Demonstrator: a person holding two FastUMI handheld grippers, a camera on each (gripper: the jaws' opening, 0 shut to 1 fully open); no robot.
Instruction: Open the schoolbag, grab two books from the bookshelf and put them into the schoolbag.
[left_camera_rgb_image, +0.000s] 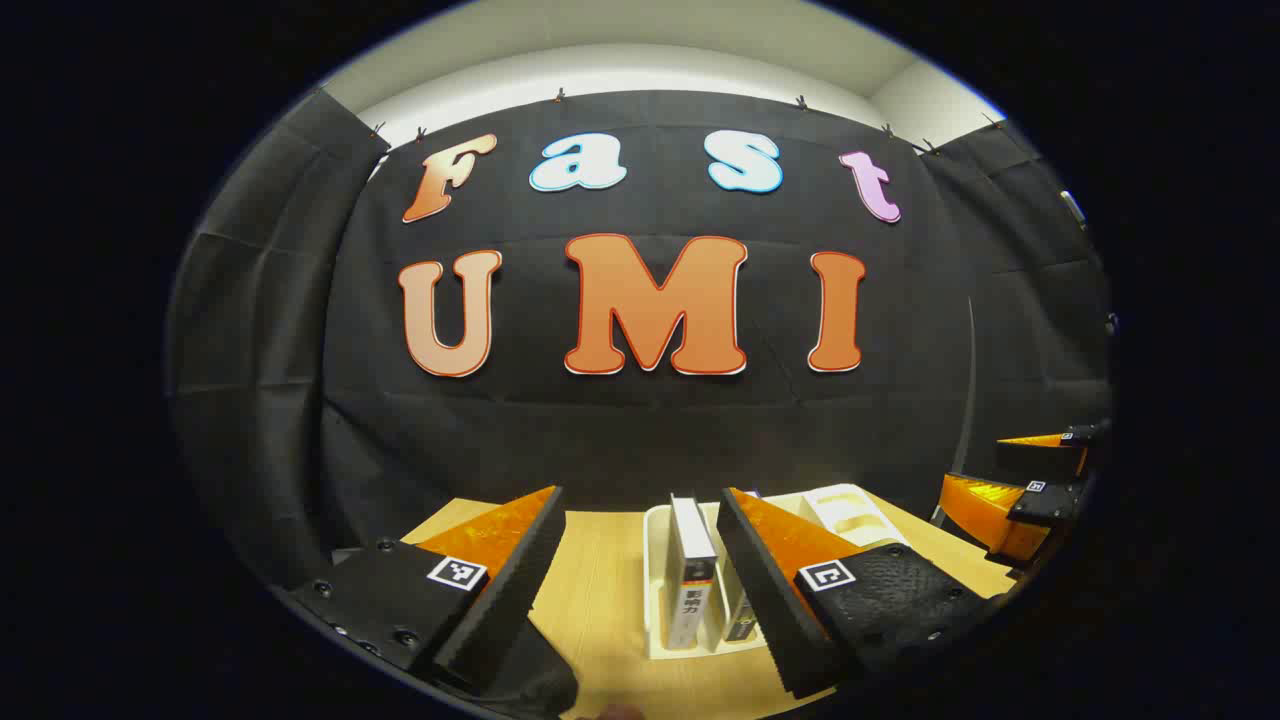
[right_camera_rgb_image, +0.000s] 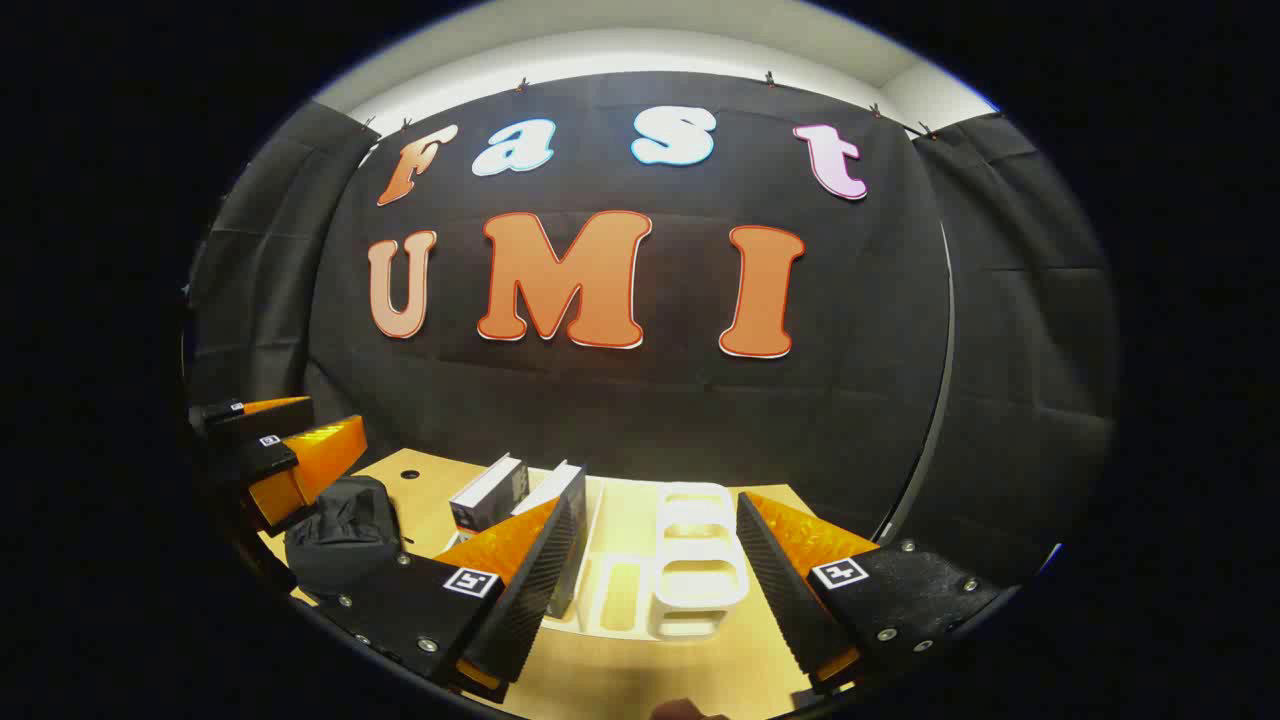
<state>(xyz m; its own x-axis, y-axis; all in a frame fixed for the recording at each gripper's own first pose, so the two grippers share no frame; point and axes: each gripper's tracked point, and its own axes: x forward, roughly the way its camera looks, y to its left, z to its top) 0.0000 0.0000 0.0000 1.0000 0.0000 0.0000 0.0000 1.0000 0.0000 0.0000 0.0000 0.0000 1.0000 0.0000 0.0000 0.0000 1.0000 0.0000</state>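
Pale wooden table (right_camera_rgb_image: 420, 480), white bookshelf (right_camera_rgb_image: 700, 560) holding 2 books (right_camera_rgb_image: 490, 495) upright, spines reachable. Black schoolbag (right_camera_rgb_image: 345, 535) slumped at table's left, seemingly unopened. Left gripper (left_camera_rgb_image: 640, 590) spread wide, empty, lined up over a book. Right gripper (right_camera_rgb_image: 655, 590) likewise agape, gripping nothing.

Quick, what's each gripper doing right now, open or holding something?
Left gripper: open, holding nothing; a book stands ahead between its fingers.
Right gripper: open, holding nothing, above the white bookshelf.
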